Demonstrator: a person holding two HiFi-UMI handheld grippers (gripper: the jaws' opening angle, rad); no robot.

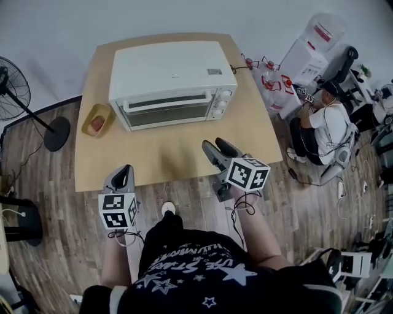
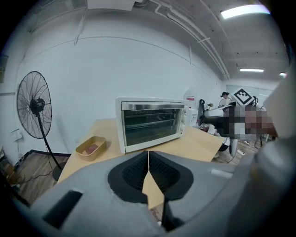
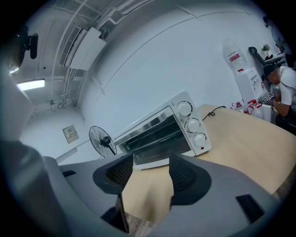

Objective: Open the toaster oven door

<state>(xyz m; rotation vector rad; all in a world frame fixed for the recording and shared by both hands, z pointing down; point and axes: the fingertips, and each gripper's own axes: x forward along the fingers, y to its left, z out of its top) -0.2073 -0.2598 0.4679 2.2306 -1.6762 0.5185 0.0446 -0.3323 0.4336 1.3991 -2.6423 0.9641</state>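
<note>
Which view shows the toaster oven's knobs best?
Right gripper view: the three knobs face it, large and unblocked. Head view shows them tiny, from above; left gripper view shows them small and oblique.

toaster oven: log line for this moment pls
oven door: closed | left gripper: shut, empty | right gripper: open, empty, short of handle | contact: none

Setting: indoor lab or test room, not a home kitchen. Evidence: plain wooden table (image 1: 184, 160) carrying a toaster oven (image 1: 172, 83) on a plank floor; bare white walls; exposed ceiling pipes (image 2: 200, 44) and strip lights (image 2: 243, 11); pedestal fan (image 2: 34, 111); loose cables (image 1: 293, 173) on the floor; a seated person (image 1: 325, 126) at right among equipment, with a water jug (image 1: 324, 30) nearby.
</note>
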